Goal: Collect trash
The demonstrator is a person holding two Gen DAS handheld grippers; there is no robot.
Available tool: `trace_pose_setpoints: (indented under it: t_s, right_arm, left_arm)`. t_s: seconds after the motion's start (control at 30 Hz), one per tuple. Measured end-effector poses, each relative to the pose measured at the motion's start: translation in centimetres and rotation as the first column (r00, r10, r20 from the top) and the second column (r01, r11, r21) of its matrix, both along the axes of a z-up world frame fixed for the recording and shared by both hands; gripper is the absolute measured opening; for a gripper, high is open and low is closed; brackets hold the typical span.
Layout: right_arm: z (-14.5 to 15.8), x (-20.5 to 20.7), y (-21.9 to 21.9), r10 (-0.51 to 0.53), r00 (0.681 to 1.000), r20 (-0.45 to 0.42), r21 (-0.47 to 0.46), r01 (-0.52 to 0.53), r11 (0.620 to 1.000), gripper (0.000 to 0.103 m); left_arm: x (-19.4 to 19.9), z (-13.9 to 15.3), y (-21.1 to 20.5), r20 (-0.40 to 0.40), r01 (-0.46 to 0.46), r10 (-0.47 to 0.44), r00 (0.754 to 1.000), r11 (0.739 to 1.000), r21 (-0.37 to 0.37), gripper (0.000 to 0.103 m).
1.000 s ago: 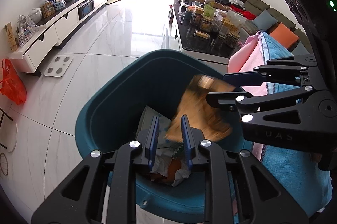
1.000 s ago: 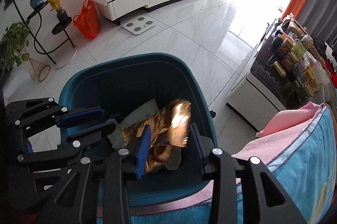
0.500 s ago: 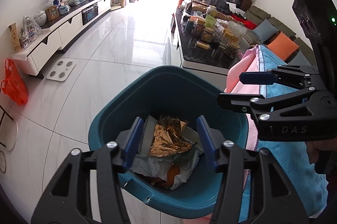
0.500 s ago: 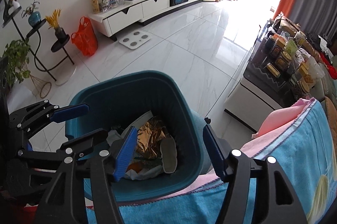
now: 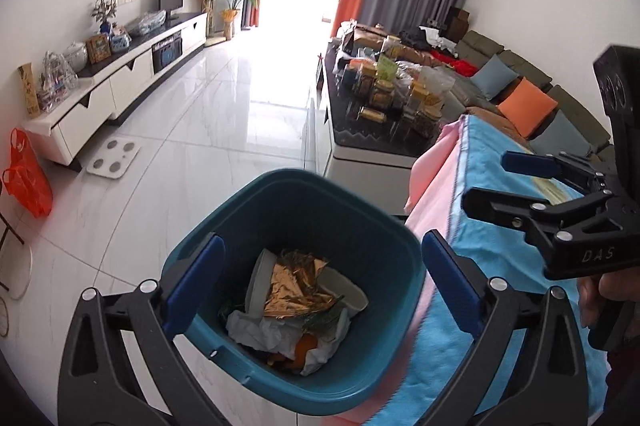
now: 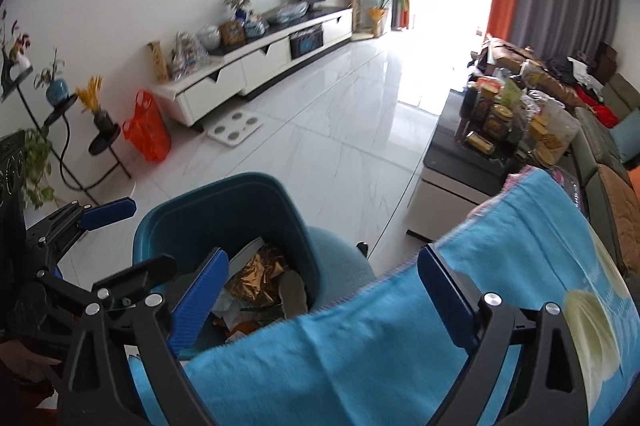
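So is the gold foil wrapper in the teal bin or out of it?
In. The gold foil wrapper lies on the trash inside the teal bin; neither claw holds it.

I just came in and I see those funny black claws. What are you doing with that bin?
A person is collecting trash with two hand-held grippers. The crinkly gold foil wrapper now lies inside the teal plastic trash bin, on top of white crumpled paper and orange scraps. The left gripper and the right gripper are both wide open and empty, above the bin beside a blue towel-covered surface.
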State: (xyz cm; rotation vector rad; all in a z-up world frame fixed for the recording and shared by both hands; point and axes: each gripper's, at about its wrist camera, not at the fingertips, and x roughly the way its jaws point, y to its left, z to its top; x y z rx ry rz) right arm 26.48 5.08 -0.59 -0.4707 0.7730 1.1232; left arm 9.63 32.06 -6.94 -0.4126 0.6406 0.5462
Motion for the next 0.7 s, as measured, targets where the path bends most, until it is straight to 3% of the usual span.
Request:
trace_pose_setpoints:
  t_s: [0.17, 0.4, 0.7]
  right_arm:
    - [0.9, 0.9, -3.5, -0.055, 0.998, -0.001, 0.056, 0.055, 0.997, 0.096]
    - [1.8, 1.4, -9.0, -0.138, 0.99, 0.004, 0.121, 0.137, 0.983, 0.096]
    - [2.9, 1.2, -17.3, -0.285, 0.958, 0.013, 0.215, 0.276, 0.937, 0.096]
  left_arm:
    - [1.2, 2.4, -1.6, 0.009, 0.019, -0.019, 1.0, 0.999, 0.034, 0.097]
    - [2.2, 4.7, -5.4, 0.038, 0.112, -0.116, 0.992, 0.989, 0.092, 0.097]
    - [3.5, 7.8, -11.6, 0.096, 0.203, -0.223, 0.97, 0.962, 0.183, 0.097]
